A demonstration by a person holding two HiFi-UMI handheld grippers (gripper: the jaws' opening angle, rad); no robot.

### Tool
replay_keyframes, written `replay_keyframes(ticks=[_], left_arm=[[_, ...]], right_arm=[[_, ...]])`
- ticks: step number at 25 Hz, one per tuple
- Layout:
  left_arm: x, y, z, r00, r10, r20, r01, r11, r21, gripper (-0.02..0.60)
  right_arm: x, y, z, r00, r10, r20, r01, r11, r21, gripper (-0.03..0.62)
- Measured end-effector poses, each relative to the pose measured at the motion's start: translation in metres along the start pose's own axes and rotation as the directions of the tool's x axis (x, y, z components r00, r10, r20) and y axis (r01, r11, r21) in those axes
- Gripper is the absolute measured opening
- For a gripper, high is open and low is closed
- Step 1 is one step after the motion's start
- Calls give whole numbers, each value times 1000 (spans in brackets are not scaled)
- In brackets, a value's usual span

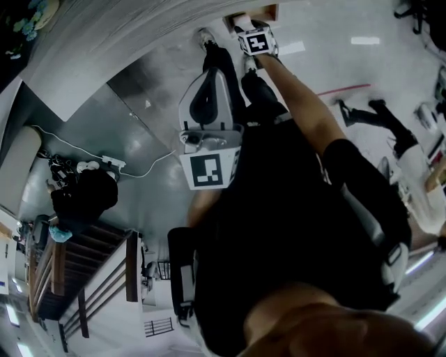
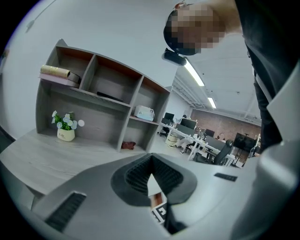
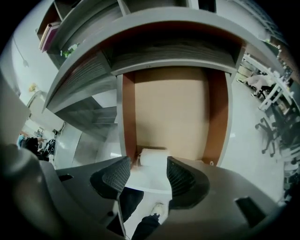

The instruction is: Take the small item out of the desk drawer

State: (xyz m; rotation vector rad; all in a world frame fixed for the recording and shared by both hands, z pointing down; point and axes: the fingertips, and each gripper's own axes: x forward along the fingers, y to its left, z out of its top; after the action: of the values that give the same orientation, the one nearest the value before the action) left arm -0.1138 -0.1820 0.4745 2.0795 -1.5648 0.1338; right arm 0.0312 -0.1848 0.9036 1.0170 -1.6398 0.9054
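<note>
The desk drawer (image 3: 171, 108) stands pulled out, with a tan floor and brown side walls. A small white roll-shaped item (image 3: 152, 157) lies in its near left corner, against the front wall. My right gripper (image 3: 148, 165) hovers just above the drawer's front edge, open, with the item showing in the gap and neither pad touching it. The head view shows its marker cube (image 1: 256, 42) at the top, beside the drawer (image 1: 263, 12). My left gripper (image 2: 151, 161) is held up near the person's chest, its pads meeting with nothing held; its marker cube (image 1: 209, 169) is at mid frame.
A grey shelf unit (image 2: 108, 108) on the desk holds a flower pot (image 2: 65, 133) and books (image 2: 56, 72). The person's leg and shoe (image 3: 154, 208) are below the drawer. A black bag (image 1: 83, 199) and a power strip (image 1: 111, 164) lie on the floor at left.
</note>
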Motion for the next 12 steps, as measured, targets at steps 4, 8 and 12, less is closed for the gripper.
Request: replay_keyframes(ticks=[4,8,12], left_arm=[[-1,1,-6,1000,-4,-8,4,1000,-6,-2],[-4,-1,-7,1000,-7,-19,6,1000,-14,-2],[-5,-1,-9,1000,-4,-25,3,1000,-17,-2]], right_arm=[[9,16,-19,995,65,-81,-59,996,66,230],[12,12,-26,994,47,-97,-40,997,68,239],[15,10,-30,992,42,-118,-34,997,68,242]])
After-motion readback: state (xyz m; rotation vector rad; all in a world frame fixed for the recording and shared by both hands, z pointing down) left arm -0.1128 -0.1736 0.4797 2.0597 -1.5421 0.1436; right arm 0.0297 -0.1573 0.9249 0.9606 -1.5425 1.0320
